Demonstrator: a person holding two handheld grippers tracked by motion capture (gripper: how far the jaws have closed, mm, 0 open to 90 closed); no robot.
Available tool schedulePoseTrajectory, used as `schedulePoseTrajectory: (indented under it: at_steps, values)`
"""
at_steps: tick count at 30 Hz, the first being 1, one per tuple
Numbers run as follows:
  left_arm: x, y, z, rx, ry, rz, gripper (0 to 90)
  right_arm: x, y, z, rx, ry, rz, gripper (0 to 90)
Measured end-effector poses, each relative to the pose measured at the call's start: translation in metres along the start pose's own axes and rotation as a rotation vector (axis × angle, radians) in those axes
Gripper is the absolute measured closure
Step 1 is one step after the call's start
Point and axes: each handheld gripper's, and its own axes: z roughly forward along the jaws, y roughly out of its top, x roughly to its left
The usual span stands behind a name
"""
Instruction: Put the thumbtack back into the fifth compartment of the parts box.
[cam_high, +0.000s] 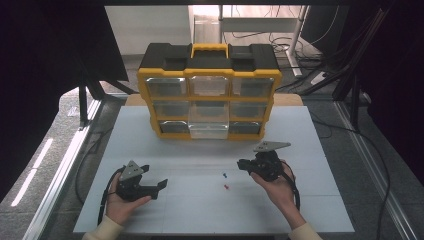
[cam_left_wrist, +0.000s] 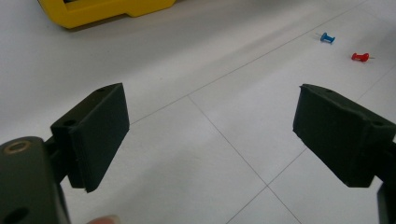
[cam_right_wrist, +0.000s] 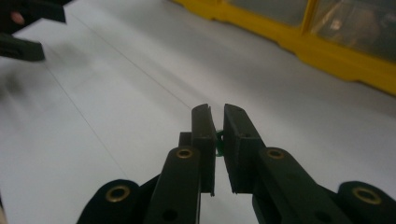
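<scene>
Right gripper (cam_right_wrist: 217, 140) jaws are pressed nearly together, pinching a small green pin (cam_right_wrist: 218, 141) between the pads; little more than a green sliver is seen in the right gripper view, so how securely it is caught cannot be told. In the high view the right gripper (cam_high: 243, 164) is held above the white table (cam_high: 200, 210), in front of the yellow organizer (cam_high: 210, 95), well apart from it. Left gripper (cam_left_wrist: 210, 135) jaws are spread wide, nothing between them; it sits low over the table at the near left (cam_high: 161, 186).

A blue pin (cam_high: 225, 175) and a red pin (cam_high: 226, 187) lie loose on the table between the two grippers, near each other, not touching. The bottom middle drawer (cam_high: 209, 129) looks pulled out a little; probably the drop target, judged only.

Risks, as judged:
- The green pin is gripped by a thin part, so it could twist or slip out if the hand is jerked or the jaws are eased.
- A dropped pin could roll and be lost off the table edge.
- The drawer opening is narrow; a release made too high or off-centre could send the pin onto the table or into a neighbouring compartment.
- The loose pins could be knocked away if the left gripper is swept toward them.
</scene>
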Motion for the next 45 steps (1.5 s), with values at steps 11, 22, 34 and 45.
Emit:
schedulePoseTrajectory:
  at_steps: [11, 22, 34, 45]
  values:
    - [-0.001, 0.001, 0.000, -0.005, -0.002, -0.001, 10.7, 0.007, 0.023, -0.022, -0.107, 0.020, -0.021, 82.8]
    - [-0.001, 0.002, 0.000, -0.016, -0.007, -0.009, 10.9, 0.007, 0.048, -0.038, -0.195, 0.022, -0.025, 82.8]
    - [0.000, 0.002, 0.000, -0.015, -0.015, -0.009, 11.2, 0.009, 0.094, -0.040, -0.247, 0.031, -0.034, 82.9]
    - [0.002, 0.002, -0.001, -0.016, -0.016, -0.013, 11.6, 0.010, 0.126, -0.025, -0.239, 0.017, -0.063, 82.7]
